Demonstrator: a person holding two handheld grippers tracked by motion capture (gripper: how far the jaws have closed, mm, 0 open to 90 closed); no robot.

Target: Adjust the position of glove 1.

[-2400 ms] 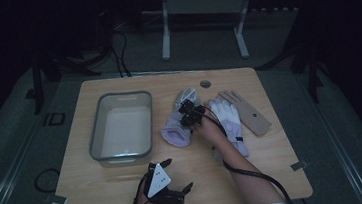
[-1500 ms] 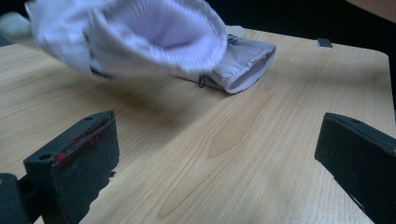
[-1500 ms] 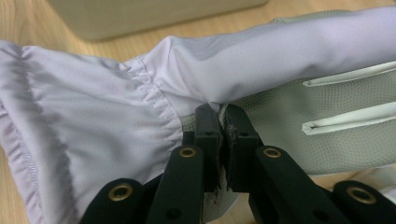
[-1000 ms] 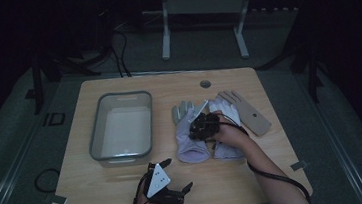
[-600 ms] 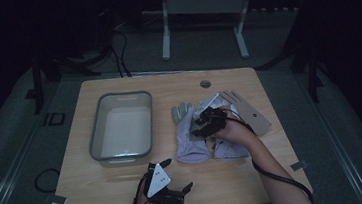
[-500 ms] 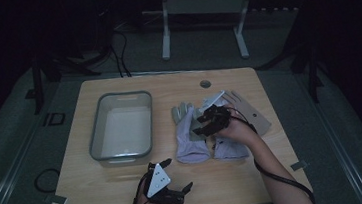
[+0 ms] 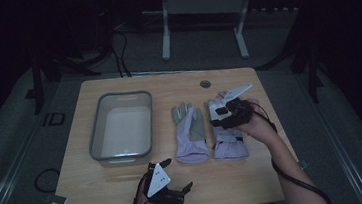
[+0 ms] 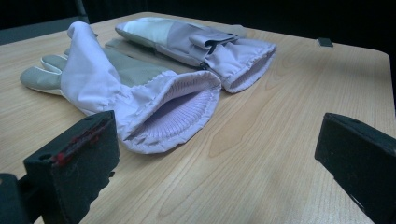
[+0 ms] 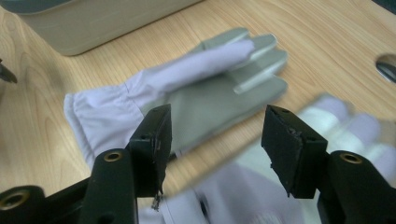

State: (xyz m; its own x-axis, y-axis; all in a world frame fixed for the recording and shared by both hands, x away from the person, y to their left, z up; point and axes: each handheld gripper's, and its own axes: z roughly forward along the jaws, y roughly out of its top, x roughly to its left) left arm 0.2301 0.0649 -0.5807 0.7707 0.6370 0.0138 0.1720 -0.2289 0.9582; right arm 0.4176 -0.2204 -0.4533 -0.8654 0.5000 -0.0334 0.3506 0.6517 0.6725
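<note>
Two lilac gloves lie side by side on the wooden table, cuffs toward me. The left glove [image 7: 190,131] [image 8: 116,84] [image 9: 201,93] lies with its grey palm up. The right glove [image 7: 229,140] [image 8: 196,42] [image 9: 243,191] lies flat beside it. My right gripper [image 7: 216,117] [image 9: 215,135] hovers above the right glove's fingers. Its jaws have just been opening, and nothing is between them. My left gripper [image 7: 177,175] [image 8: 219,163] rests near the table's front edge. It is wide open and points at the gloves' cuffs.
A grey plastic bin [image 7: 121,125] [image 9: 93,18] stands to the left of the gloves. A round cable hole [image 7: 205,83] sits near the table's far edge. Beyond the table, a metal stand [image 7: 200,4] stands on the floor, with cables to its left.
My right gripper has let go of the right glove and risen up and away from it. That glove now lies flat beside the left one. The left gripper has stayed in place.
</note>
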